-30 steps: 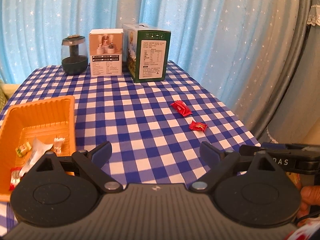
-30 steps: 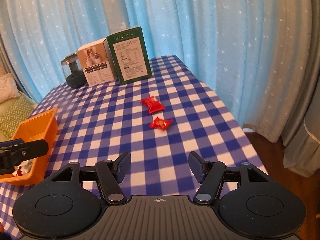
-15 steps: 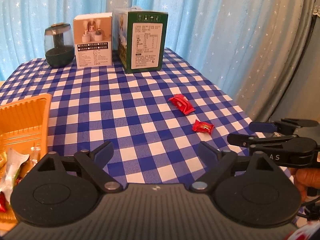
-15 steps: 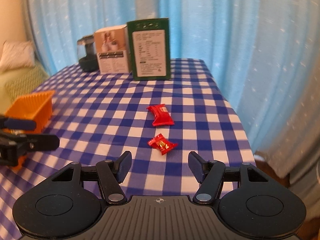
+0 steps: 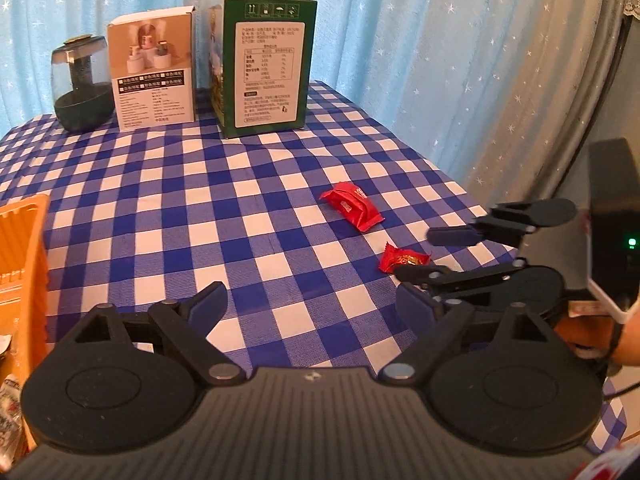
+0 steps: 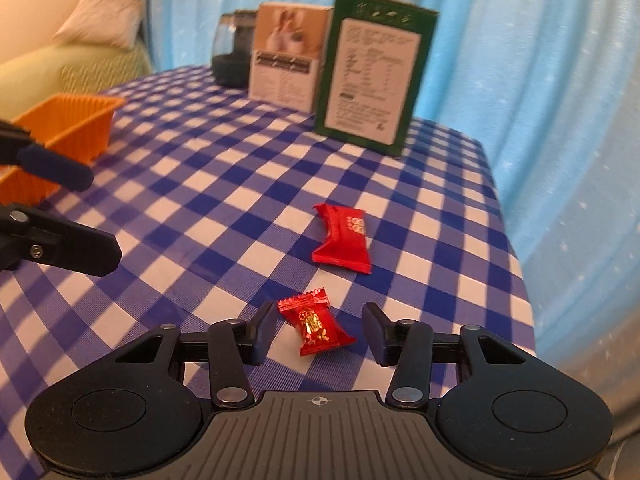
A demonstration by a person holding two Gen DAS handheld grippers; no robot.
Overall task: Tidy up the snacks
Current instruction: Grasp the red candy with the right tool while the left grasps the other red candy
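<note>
A small red candy lies on the blue checked tablecloth between the fingers of my right gripper. Its jaws are closing, with gaps still showing on both sides of the wrapper. From the left wrist view the right gripper straddles the same candy near the table's right edge. A larger red packet lies just beyond it. My left gripper hangs open over bare cloth with nothing between its fingers. The orange tray at the left holds several wrapped snacks.
A green carton, a white box and a dark glass jar stand along the table's far side. Blue star curtains hang behind. The table edge drops off close to the right of the candies.
Both grippers came forward and down toward the table. The right one rolled level, reached the small candy and narrowed its jaws around it. The tray slid to the left view's edge.
</note>
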